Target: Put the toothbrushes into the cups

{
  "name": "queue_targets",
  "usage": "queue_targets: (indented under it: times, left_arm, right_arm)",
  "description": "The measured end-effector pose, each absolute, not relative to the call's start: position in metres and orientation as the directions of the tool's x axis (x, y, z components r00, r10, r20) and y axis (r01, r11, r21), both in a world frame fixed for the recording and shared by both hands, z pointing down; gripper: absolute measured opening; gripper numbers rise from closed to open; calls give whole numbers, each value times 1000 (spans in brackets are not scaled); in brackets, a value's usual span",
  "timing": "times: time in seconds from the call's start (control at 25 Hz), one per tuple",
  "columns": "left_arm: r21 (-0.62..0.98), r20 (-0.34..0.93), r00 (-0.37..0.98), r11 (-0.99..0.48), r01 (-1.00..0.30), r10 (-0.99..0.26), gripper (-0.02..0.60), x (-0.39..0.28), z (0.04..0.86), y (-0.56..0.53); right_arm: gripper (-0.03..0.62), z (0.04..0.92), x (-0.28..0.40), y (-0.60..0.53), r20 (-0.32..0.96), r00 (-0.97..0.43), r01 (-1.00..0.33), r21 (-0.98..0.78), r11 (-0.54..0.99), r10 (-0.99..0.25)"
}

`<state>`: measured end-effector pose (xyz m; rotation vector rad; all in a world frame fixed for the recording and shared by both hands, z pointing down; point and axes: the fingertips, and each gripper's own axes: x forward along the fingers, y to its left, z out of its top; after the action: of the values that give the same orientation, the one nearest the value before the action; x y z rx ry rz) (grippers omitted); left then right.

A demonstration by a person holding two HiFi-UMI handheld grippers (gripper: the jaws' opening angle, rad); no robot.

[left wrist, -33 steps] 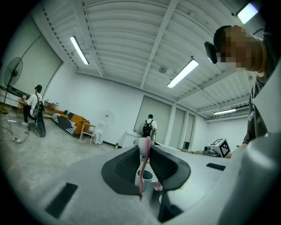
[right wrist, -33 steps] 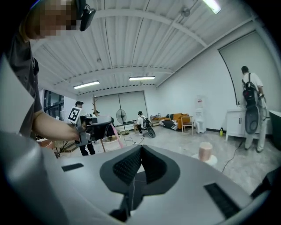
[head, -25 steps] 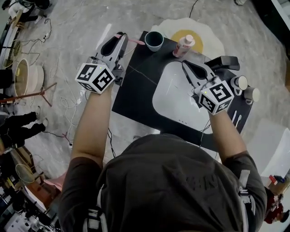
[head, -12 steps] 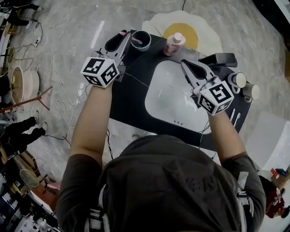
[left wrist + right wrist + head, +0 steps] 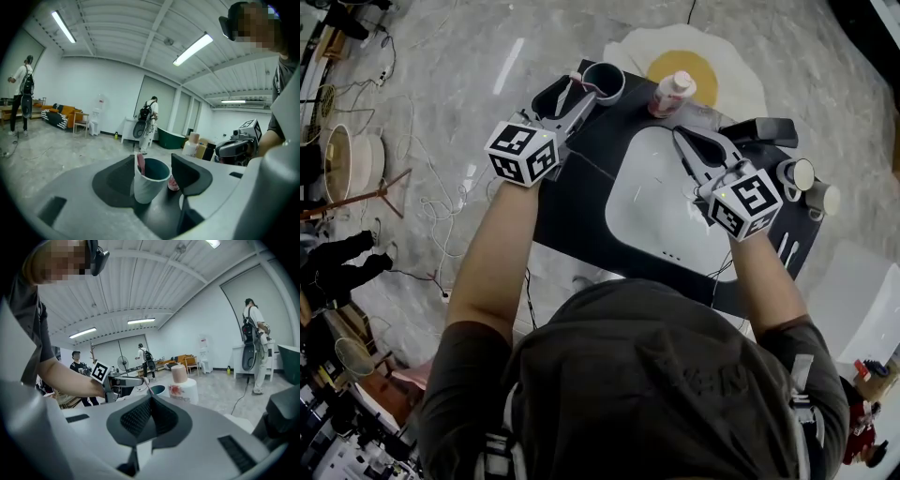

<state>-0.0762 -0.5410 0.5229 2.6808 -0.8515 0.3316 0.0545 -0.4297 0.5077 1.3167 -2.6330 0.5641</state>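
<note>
The left gripper hovers at the far left corner of the black counter. Its fingers have just been opening and now stand wide on either side of the teal cup, not pressing on it. The pink toothbrush stands inside that cup, leaning against its rim. The right gripper hangs over the white sink, its fingers closed together on nothing. A capped bottle stands on the counter near the cup.

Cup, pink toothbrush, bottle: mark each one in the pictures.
Cup (image 5: 146, 187), left gripper view, on its outer wall.
Pink toothbrush (image 5: 141, 163), left gripper view, on the end standing above the rim.
Bottle (image 5: 671, 96), head view, on its body.
</note>
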Motion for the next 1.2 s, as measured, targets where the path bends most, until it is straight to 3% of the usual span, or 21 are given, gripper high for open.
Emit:
queue_targets:
  times: [0.32,0.64,0.84,1.2]
  left_arm:
    - [224,237,729,-694,-684,-642,227,-131,478,-501]
    - [227,125,589,-555,-801,-799,61,-224,421,-412]
    - [214,79,410,-386,-897,-909,6,-313,390,-321]
    - [220,50,109,-95,-971,-993,5,-450,341,-73]
  right_arm:
    - [-7,486,14,-432,238,-703,-712,-250,657,-671]
    - [-7,462,-85,-407,190,-845,-535,-242,810,-501]
    - [-6,430,-183,-359,159,-934,-348,-204,915,-320]
    - [-6,366,-331,-182,133,-988,-100,-136,986,-82]
